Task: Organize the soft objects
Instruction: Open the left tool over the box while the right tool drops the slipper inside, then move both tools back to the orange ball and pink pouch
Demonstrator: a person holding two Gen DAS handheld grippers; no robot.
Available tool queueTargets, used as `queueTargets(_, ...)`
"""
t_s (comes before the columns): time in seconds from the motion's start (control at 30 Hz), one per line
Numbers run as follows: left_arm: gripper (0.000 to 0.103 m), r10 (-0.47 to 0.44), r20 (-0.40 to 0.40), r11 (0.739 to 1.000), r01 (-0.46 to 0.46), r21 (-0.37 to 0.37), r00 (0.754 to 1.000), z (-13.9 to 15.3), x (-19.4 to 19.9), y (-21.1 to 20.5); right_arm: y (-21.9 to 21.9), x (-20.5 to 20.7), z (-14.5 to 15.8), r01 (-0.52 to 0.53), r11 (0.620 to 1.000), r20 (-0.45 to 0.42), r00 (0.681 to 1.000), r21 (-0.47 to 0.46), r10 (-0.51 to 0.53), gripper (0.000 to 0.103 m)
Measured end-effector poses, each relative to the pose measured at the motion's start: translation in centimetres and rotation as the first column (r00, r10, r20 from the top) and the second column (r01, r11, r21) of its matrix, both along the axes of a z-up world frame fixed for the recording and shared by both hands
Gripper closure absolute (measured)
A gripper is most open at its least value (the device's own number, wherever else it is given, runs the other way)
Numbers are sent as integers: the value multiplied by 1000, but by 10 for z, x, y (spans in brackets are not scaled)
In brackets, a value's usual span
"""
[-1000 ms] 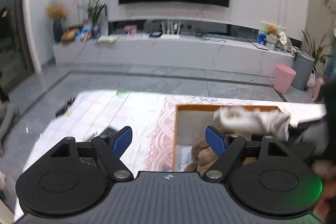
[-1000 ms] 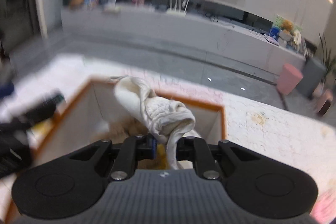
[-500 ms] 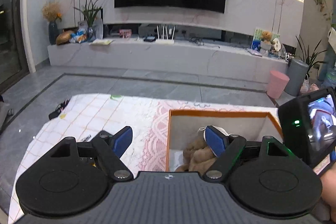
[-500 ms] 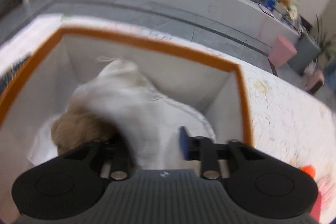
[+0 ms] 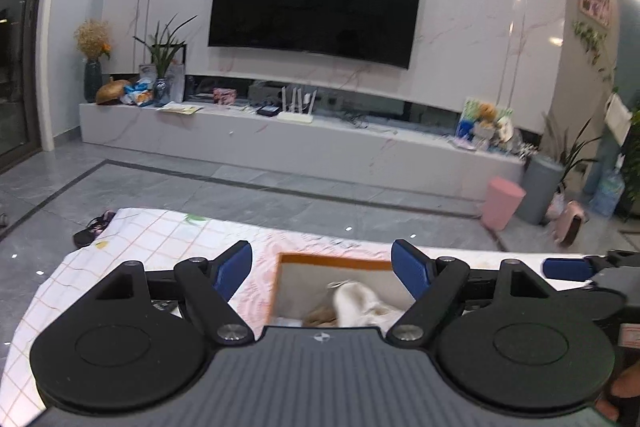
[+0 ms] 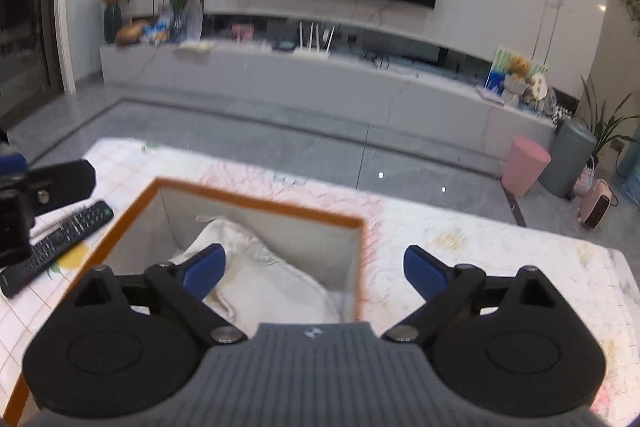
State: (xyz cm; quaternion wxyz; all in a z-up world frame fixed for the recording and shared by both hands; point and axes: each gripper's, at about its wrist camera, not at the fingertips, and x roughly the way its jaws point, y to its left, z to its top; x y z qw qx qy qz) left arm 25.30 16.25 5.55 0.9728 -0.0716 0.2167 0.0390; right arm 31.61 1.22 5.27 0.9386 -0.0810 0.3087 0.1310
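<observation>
An orange-rimmed fabric box (image 6: pixel 256 201) stands on the patterned table. A white soft cloth (image 6: pixel 264 279) lies inside it; in the left wrist view the cloth (image 5: pixel 360 303) lies beside a brown plush toy (image 5: pixel 320 315) in the box (image 5: pixel 332 261). My right gripper (image 6: pixel 314 269) is open and empty, held above the box's near side. My left gripper (image 5: pixel 322 269) is open and empty, held above the box. The right gripper's blue finger (image 5: pixel 564 269) shows at the right edge of the left wrist view.
A black remote (image 6: pixel 56 241) lies on the table left of the box. The left gripper's body (image 6: pixel 44 187) sits at the left edge of the right wrist view. A pink bin (image 6: pixel 524 165) and a grey bin (image 6: pixel 568 157) stand on the floor beyond the table.
My right gripper lowered the white cloth into the box, opened and let it go, then rose and drew back. My left gripper lifted a little and stayed open.
</observation>
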Motion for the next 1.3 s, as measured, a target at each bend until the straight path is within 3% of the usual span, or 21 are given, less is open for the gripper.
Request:
queueTargets(0.17,10,-46,35,999,45,9,998,9,-7,-20,-58,-24,31,44,999,53,998,0,-44,7)
queueTargets(0.33,10,-122,53,993,122,3,991,14,-14,-46,-137,-51,44,184,983,73,980,6,-184,6)
queueTargets(0.47,10,-135,87,990,131,47,987,15,-20,-72,-200,-63,36,330,943,68,941,37,-332,6)
queueTargets(0.63,10,-244,97,965,232,119,965,14,-31,-109,-267,-73,18,482,871,42,872,91,-487,6)
queueTargets(0.83,10,-352,66,932,343,118,934,7,-41,-155,-316,-73,-13,598,788,31,794,144,-608,6)
queueTargets(0.93,10,-386,51,917,377,130,921,-1,-49,-179,-341,-73,-23,612,770,-6,783,181,-622,6)
queueTargets(1.07,10,-438,22,888,428,169,899,-19,-55,-220,-367,-74,-30,596,780,-1,795,190,-607,6)
queueTargets(1.23,10,-505,-26,860,505,75,863,-43,-50,-267,-395,-71,-29,586,784,-12,803,205,-596,6)
queueTargets(1.3,10,-523,-57,847,526,79,850,-55,-46,-289,-409,-75,-29,573,787,-14,810,229,-586,6)
